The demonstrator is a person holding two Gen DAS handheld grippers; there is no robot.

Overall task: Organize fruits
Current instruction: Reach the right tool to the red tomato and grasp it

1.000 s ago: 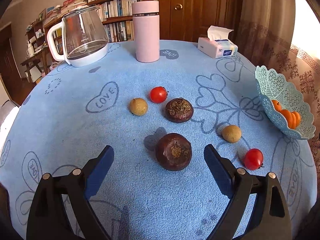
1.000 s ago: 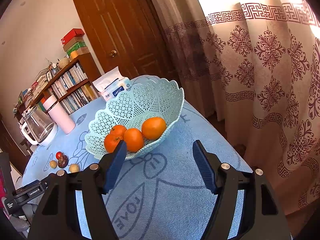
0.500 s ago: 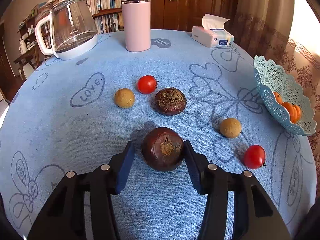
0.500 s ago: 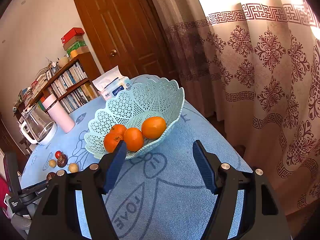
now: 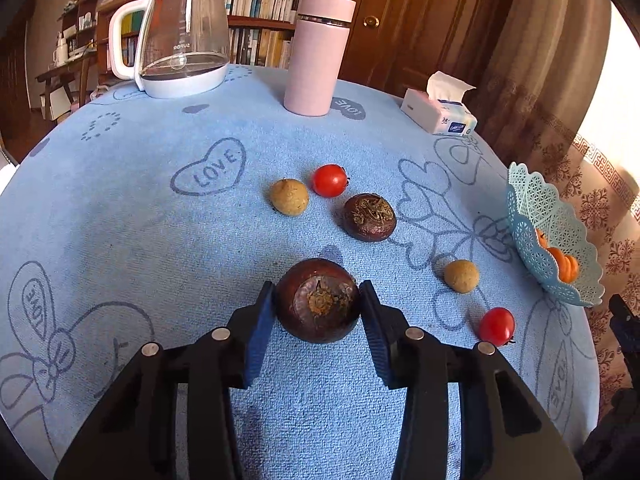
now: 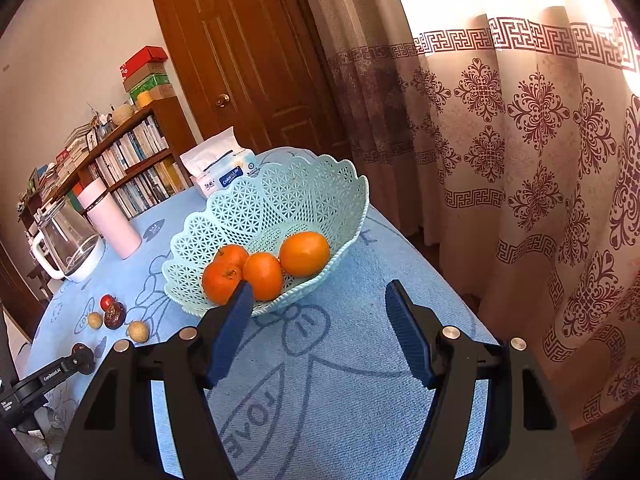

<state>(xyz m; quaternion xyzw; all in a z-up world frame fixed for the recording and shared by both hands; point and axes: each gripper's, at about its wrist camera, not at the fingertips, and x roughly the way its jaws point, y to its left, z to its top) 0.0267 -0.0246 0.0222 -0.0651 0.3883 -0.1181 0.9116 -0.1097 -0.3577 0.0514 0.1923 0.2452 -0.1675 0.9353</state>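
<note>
A round table under a blue tablecloth (image 5: 120, 208) printed with hearts and "LOVE" fills both views. At its far side stand a glass kettle (image 5: 182, 36) with a white handle and a pink thermos (image 5: 316, 56), with a tissue pack (image 5: 440, 114) further right. Near the table's right edge, by the curtain, sits a pale blue lattice fruit basket (image 6: 280, 204) holding three oranges (image 6: 304, 254).

The right gripper (image 6: 320, 332) hangs over bare cloth just in front of the basket, its blue-padded jaws spread wide with nothing between them.

The left gripper (image 5: 318, 316) pinches a dark brown water chestnut (image 5: 318, 300), a pad pressed against each side; whether the fruit is clear of the cloth cannot be told. Beyond it on the cloth lie a second water chestnut (image 5: 370, 217), two tan longans (image 5: 289, 196) (image 5: 461, 276) and two cherry tomatoes (image 5: 329, 180) (image 5: 497, 326), all apart from one another.
</note>
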